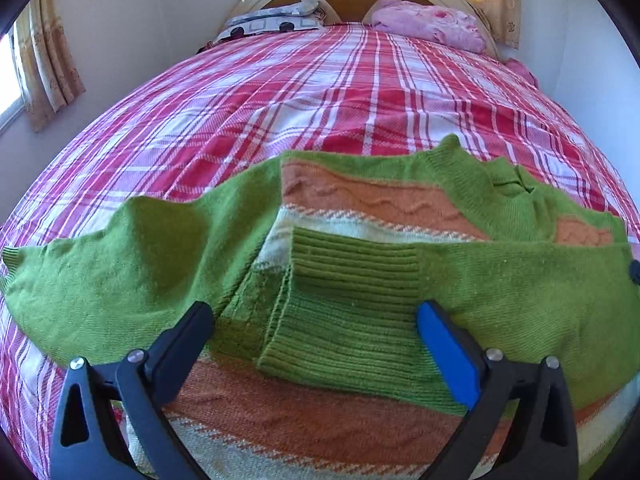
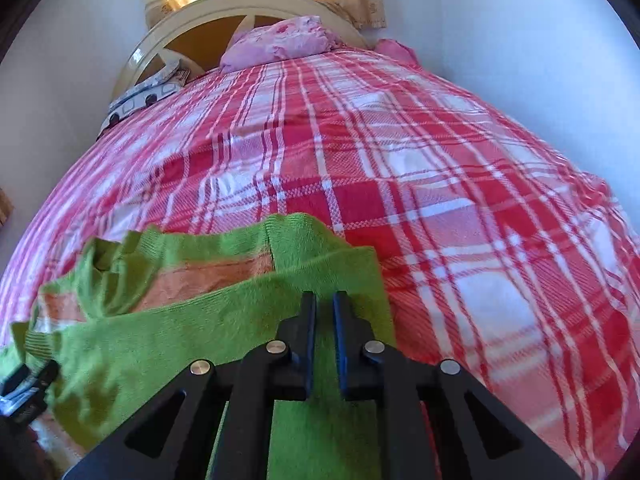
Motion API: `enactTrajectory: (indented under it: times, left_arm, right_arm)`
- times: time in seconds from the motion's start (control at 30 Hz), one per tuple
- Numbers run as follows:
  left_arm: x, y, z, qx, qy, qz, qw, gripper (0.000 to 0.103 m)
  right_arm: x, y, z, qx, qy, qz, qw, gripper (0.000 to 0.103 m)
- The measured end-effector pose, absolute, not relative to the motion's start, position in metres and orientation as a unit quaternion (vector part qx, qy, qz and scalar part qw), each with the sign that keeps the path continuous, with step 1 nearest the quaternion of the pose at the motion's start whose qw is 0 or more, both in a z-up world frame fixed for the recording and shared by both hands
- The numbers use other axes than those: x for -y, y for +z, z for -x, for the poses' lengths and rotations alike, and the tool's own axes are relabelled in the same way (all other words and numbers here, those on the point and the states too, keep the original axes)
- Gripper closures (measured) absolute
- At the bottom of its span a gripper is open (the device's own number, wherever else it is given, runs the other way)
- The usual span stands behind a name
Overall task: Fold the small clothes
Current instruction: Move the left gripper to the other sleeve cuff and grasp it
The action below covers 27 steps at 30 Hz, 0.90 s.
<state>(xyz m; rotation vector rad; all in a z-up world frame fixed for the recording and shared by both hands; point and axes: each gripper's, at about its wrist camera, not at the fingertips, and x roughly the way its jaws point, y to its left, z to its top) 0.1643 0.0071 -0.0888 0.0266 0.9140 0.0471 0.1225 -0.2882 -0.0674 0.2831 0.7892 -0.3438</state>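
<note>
A small knitted sweater (image 1: 360,240) with green sleeves and orange and white stripes lies spread on the near part of a bed covered with a red, pink and white checked blanket (image 1: 320,92). One green sleeve is folded across the striped body, and its ribbed cuff (image 1: 344,308) lies on the middle of the sweater. The other sleeve stretches out flat to the left in the left wrist view.

The left gripper (image 1: 316,316) has its two black fingers wide apart, one of them with a blue pad. The ribbed cuff lies between them, but neither finger presses on it, so this claw holds nothing.

The right gripper (image 2: 324,300) has its fingers almost together, with only a narrow slit between them. They are over the folded green sleeve near the shoulder, at the right edge of the sweater. A strip of green knit shows in the slit, but whether the pads really pinch it cannot be told.

At the far end of the bed, a pink flowered pillow (image 2: 280,42) leans against a cream wooden headboard (image 2: 200,12).
</note>
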Motion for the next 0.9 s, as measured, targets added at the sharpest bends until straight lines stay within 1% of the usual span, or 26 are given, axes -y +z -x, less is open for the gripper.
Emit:
enactTrajectory:
  times: [0.03,0.07,0.13,0.2,0.23,0.3,0.43,0.53,0.63,0.73,0.83,0.9]
  left_arm:
    - [-0.006,-0.089,-0.166,-0.442,0.021,-0.01,0.897,0.0]
    - [-0.005,-0.089,-0.169,-0.443,0.02,-0.006,0.896,0.0]
    - [-0.005,-0.09,-0.172,-0.444,0.018,-0.003,0.896,0.0]
    - [-0.005,-0.09,-0.172,-0.443,0.018,-0.003,0.896,0.0]
    - [-0.005,-0.09,-0.171,-0.443,0.018,-0.001,0.897,0.0]
    - [-0.005,-0.09,-0.171,-0.443,0.017,0.0,0.896,0.0]
    - [-0.006,-0.091,-0.172,-0.444,0.016,0.002,0.896,0.0]
    - [-0.007,-0.092,-0.172,-0.445,0.015,0.005,0.895,0.0]
    - [-0.008,-0.092,-0.172,-0.446,0.012,0.01,0.895,0.0]
    - [-0.02,-0.087,-0.162,-0.452,-0.008,0.039,0.891,0.0]
    - [-0.048,-0.08,-0.135,-0.437,-0.006,0.078,0.896,0.0]
    - [-0.08,-0.074,-0.114,-0.417,0.005,0.112,0.902,0.0]
  right_arm:
    - [0.284,-0.058,-0.111,-0.371,-0.164,-0.145,0.903,0.092]
    - [0.28,-0.053,-0.104,-0.368,-0.158,-0.146,0.905,0.089]
    - [0.263,-0.052,-0.091,-0.381,-0.138,-0.127,0.905,0.081]
    - [0.251,-0.065,-0.089,-0.402,-0.134,-0.107,0.899,0.067]
    - [0.247,-0.075,-0.089,-0.411,-0.136,-0.095,0.896,0.066]
    - [0.242,-0.081,-0.091,-0.405,-0.14,-0.072,0.901,0.059]
    - [0.235,-0.082,-0.095,-0.403,-0.15,-0.048,0.902,0.057]
    - [0.238,-0.082,-0.091,-0.398,-0.14,-0.064,0.904,0.054]
    - [0.236,-0.082,-0.09,-0.397,-0.138,-0.066,0.905,0.053]
    - [0.232,-0.083,-0.092,-0.399,-0.143,-0.055,0.904,0.053]
    - [0.235,-0.082,-0.091,-0.397,-0.139,-0.063,0.905,0.053]
    - [0.237,-0.082,-0.089,-0.394,-0.136,-0.07,0.906,0.053]
